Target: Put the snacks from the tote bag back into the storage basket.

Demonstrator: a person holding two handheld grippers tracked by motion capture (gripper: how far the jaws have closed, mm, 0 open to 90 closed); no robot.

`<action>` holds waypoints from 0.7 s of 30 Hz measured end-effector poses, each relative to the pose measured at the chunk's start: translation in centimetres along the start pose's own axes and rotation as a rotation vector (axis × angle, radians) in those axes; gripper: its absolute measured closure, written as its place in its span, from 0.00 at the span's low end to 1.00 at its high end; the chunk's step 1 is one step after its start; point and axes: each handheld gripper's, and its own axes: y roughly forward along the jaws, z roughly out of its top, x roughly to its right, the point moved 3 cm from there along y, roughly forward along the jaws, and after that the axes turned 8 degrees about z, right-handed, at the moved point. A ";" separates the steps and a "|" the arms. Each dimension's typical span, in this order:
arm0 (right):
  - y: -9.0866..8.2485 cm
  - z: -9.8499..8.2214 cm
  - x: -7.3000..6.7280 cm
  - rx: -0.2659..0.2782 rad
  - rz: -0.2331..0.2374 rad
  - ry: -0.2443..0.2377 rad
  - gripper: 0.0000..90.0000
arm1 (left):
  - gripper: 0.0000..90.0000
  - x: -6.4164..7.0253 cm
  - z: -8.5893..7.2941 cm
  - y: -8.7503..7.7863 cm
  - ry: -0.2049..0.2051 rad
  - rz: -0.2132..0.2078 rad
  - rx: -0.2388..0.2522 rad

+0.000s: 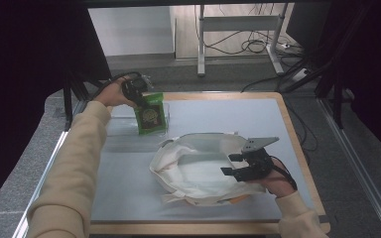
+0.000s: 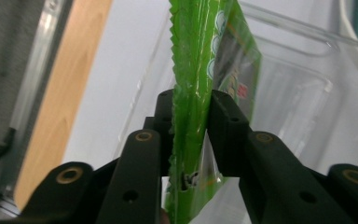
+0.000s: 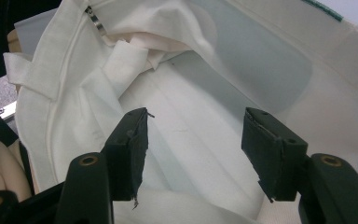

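Note:
A green snack packet (image 1: 150, 115) stands upright in a clear plastic container (image 1: 121, 128) at the table's back left. My left gripper (image 1: 140, 101) reaches it from above and is shut on its top edge. In the left gripper view the packet (image 2: 196, 70) sits pinched between the two black jaws of the left gripper (image 2: 191, 109), with the container's clear wall (image 2: 298, 79) behind it. A white cloth bag (image 1: 193, 168) lies open on the table's middle right. My right gripper (image 1: 228, 164) hovers at its right rim, open. In the right gripper view the right gripper (image 3: 193, 135) holds nothing and faces the bag's inside (image 3: 74, 70).
The grey table top (image 1: 258, 119) has a wooden rim along its right and front sides. Bare surface lies in front of the container and behind the bag. Beyond the table are a desk's metal legs (image 1: 201, 44) and cables on the floor (image 1: 258, 47).

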 end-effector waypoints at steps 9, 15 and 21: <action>0.1 -0.1 0.1 -0.006 0.001 0.005 0.45 | 0.62 -0.1 1.0 0.6 0.013 0.094 0.036; 0.1 -0.2 0.2 -0.005 0.000 0.006 0.45 | 0.55 -0.3 1.6 -0.7 -0.013 0.120 0.116; 0.1 -0.2 0.1 -0.003 0.000 0.005 0.45 | 0.54 -0.5 1.7 -2.4 -0.049 0.121 0.177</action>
